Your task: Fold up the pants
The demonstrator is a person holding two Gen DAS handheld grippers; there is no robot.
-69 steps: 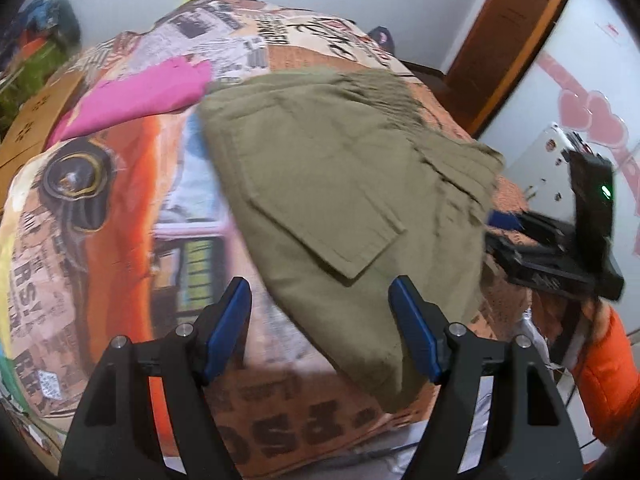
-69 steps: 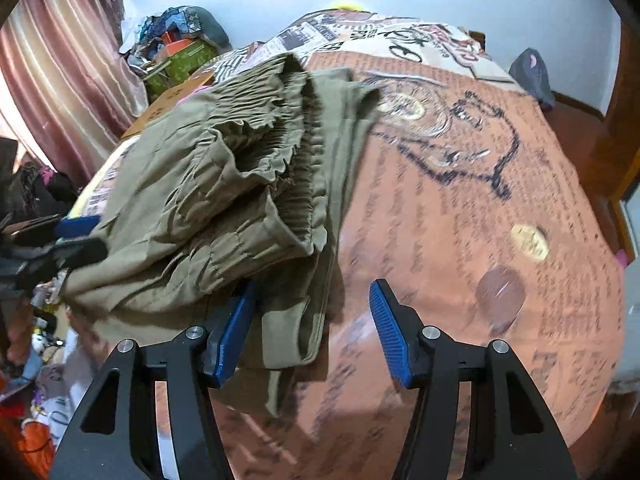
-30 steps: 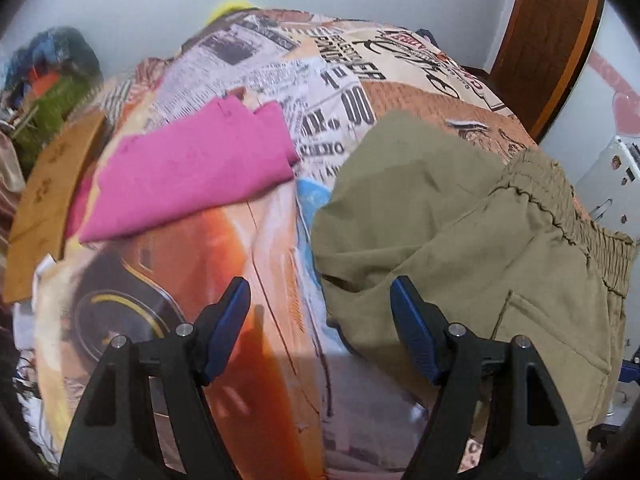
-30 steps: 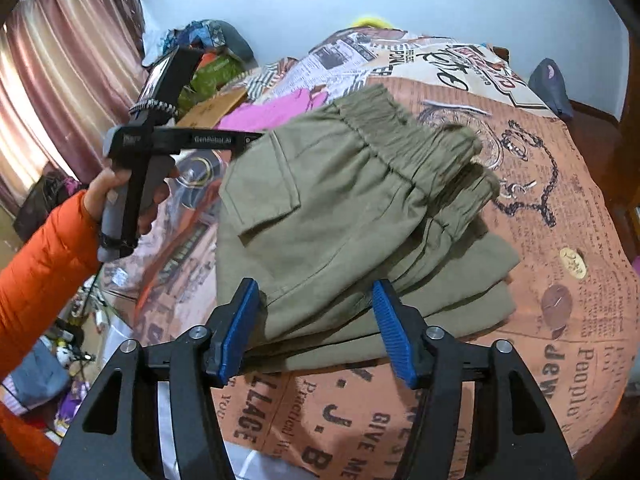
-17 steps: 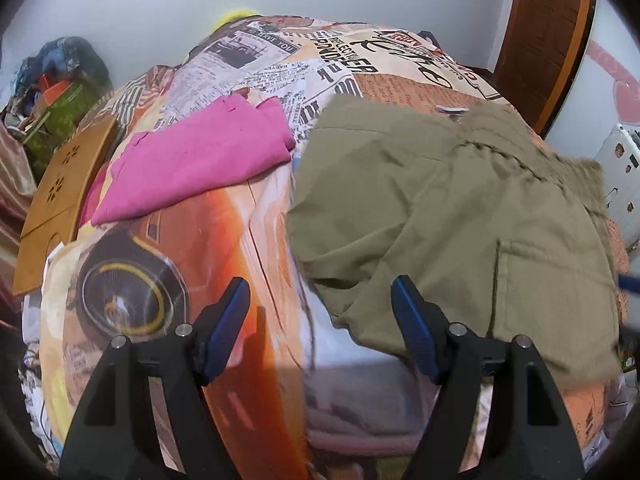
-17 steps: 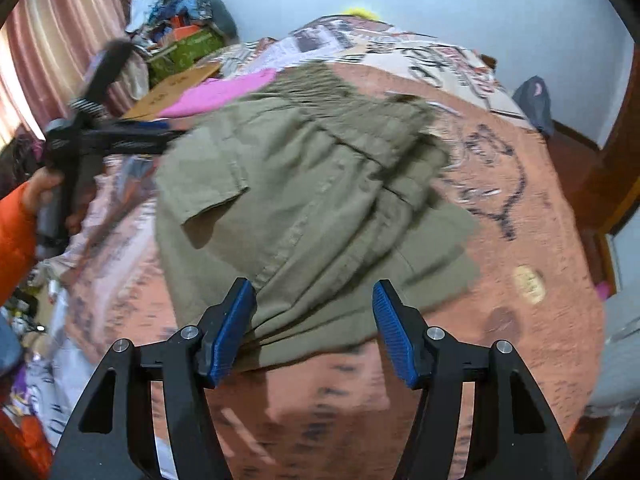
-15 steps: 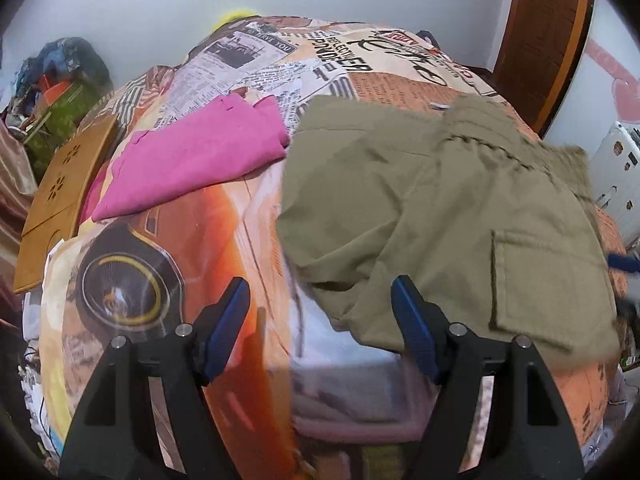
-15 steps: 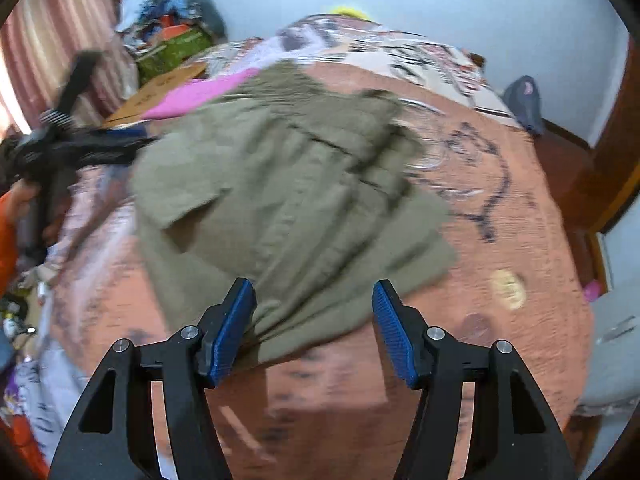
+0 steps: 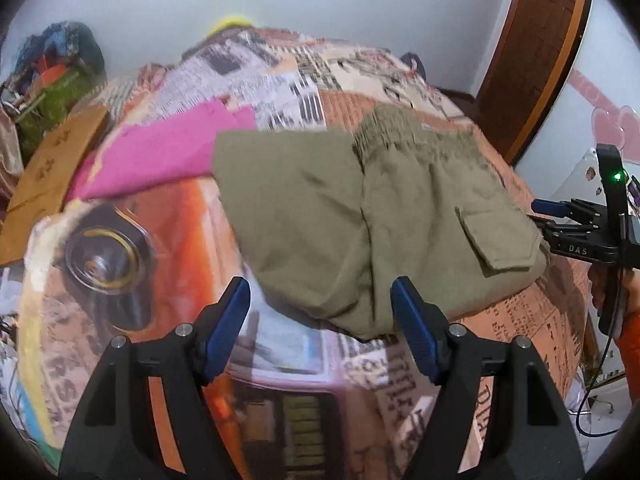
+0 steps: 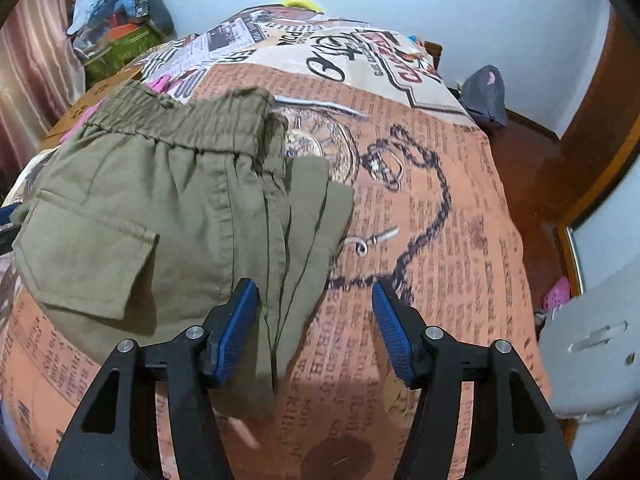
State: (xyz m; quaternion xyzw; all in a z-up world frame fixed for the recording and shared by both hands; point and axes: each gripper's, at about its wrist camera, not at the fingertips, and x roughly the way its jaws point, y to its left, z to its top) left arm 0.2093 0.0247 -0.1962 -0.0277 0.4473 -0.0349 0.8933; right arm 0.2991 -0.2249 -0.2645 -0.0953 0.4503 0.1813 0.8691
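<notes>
The olive-green pants lie folded in a thick stack on the printed bedspread, elastic waistband at the far side and a flap pocket on top. They also show in the right wrist view, with layered edges on their right. My left gripper is open and empty, just short of the stack's near edge. My right gripper is open and empty at the stack's near right corner; it also shows in the left wrist view, beside the pocket end.
A pink garment lies folded beyond the pants on the left. Cardboard and a pile of bags stand at the bed's left side. A wooden door frame is on the right. A grey bag lies on the floor.
The pants went from being carried and turned in the air to lying flat on the bed. Both grippers have drawn back from the stack, open.
</notes>
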